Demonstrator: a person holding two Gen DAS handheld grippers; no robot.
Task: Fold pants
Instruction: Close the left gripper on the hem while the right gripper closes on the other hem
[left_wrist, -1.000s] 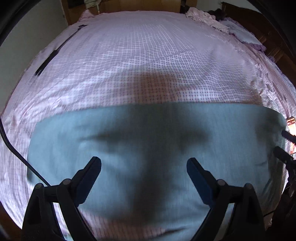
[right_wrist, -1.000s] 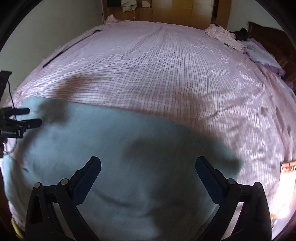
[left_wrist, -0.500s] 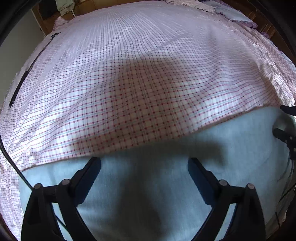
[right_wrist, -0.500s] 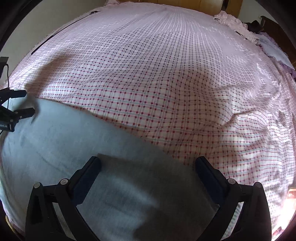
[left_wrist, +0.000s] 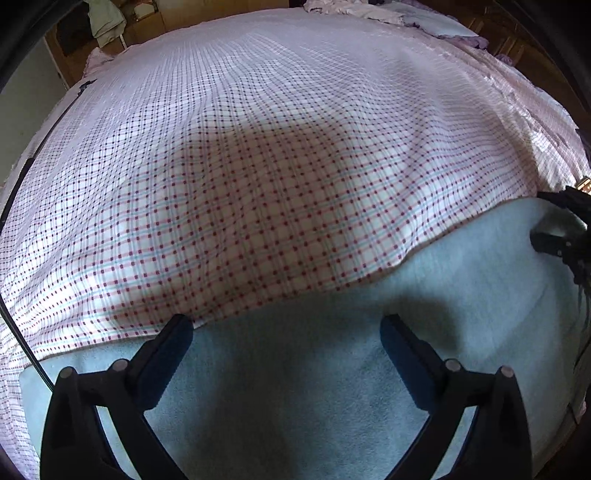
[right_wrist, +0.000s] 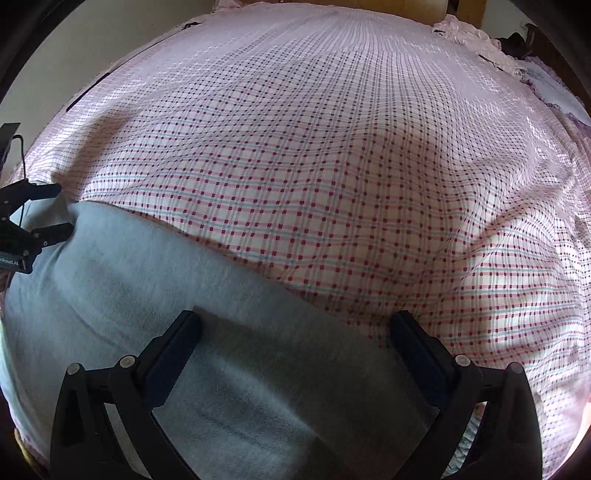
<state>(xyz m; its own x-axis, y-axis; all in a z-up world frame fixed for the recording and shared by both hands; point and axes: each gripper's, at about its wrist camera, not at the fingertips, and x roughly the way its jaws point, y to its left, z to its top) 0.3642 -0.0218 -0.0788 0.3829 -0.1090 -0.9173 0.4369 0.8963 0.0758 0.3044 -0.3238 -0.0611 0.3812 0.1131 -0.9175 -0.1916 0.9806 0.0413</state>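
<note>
The light blue pants lie flat on the checked bedsheet, across the near edge of the bed. They also show in the right wrist view. My left gripper is open and empty, low over the pants' far edge. My right gripper is open and empty, low over the pants' far right edge. The right gripper shows at the right rim of the left wrist view, and the left gripper at the left rim of the right wrist view. Both are open at the cloth's ends.
The pink and white checked sheet covers the whole bed. Crumpled pale clothes and a pillow lie at the far right. Wooden furniture stands behind the bed. A black cable runs along the left.
Both grippers have moved forward and down toward the pants' far edge, so more sheet and less blue cloth fills each view. Both stayed open.
</note>
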